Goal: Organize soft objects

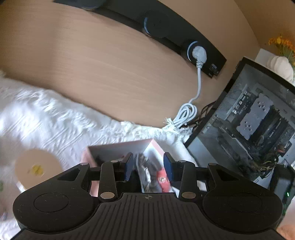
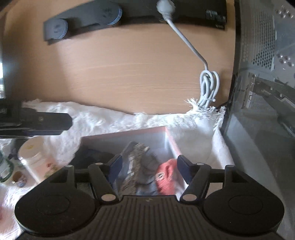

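Observation:
A pink-edged open box point(image 1: 118, 147) point(image 2: 129, 136) sits on a white fluffy cloth. Inside lie grey knitted soft pieces point(image 1: 145, 171) point(image 2: 140, 164) and a red soft toy point(image 1: 163, 180) point(image 2: 166, 177); a dark soft item point(image 2: 88, 157) lies at the box's left. My left gripper point(image 1: 148, 166) is open and empty just above the box. My right gripper point(image 2: 149, 166) is open and empty above the same box, its jaws to either side of the grey pieces and the red toy. The left gripper's body point(image 2: 36, 121) shows at the left of the right wrist view.
A computer case with a glass side point(image 1: 248, 129) point(image 2: 267, 110) stands right of the box. A white coiled cable point(image 1: 186, 112) point(image 2: 209, 88) runs to a black power strip point(image 1: 184, 42) point(image 2: 129, 16) on the wooden wall. A round lidded jar point(image 1: 36, 168) point(image 2: 35, 157) stands left.

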### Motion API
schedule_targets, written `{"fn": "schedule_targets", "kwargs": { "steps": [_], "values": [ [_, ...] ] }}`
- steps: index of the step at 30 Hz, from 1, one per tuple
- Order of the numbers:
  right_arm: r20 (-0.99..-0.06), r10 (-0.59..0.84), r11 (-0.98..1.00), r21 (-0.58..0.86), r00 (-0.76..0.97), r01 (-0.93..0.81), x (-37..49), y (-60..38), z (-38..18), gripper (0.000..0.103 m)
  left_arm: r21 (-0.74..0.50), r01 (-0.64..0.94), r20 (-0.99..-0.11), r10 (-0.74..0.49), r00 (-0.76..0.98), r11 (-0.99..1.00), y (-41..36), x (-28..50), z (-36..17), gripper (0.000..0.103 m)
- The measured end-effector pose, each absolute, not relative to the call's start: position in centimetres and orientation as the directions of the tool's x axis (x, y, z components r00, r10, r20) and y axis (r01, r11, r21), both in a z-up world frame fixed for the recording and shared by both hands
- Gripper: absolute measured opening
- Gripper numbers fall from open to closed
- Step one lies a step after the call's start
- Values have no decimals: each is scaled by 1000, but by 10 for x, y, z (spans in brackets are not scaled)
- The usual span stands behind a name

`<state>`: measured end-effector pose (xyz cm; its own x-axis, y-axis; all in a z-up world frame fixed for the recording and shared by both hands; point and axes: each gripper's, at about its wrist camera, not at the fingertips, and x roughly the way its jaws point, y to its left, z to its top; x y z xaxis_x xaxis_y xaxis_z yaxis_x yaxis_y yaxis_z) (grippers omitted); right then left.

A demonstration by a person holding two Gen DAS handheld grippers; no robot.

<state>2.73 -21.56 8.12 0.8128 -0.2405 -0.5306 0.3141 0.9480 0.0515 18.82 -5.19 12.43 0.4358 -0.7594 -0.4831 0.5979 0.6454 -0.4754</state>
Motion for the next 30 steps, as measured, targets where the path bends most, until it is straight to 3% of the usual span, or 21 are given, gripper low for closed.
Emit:
{"fn": "schedule_targets", "kwargs": {
  "steps": [6,12,17,22,26,30],
  "values": [
    [-530,-138,980,47,837,191,7,-169,76,67,-484,503,-489,-698,523,716,13,165,117,39],
    [-531,-59,998,-6,846,66,14,-128,70,66,-422,325,-565,-525,636,847,97,138,97,39],
    [-517,-150,989,-73,843,131,55,-134,80,66,-367,145,-602,-353,716,919,167,107,82,39],
    [-607,-162,982,-17,778,191,116,-169,65,66,-377,-71,-646,-208,734,923,231,86,65,39],
    [-712,-215,974,-106,668,200,143,-176,37,66,-375,-121,-663,-175,728,919,255,80,59,39],
    [-714,-192,975,-62,674,212,137,-182,42,66,-367,-48,-682,-234,693,929,240,85,53,39]
  ]
}}
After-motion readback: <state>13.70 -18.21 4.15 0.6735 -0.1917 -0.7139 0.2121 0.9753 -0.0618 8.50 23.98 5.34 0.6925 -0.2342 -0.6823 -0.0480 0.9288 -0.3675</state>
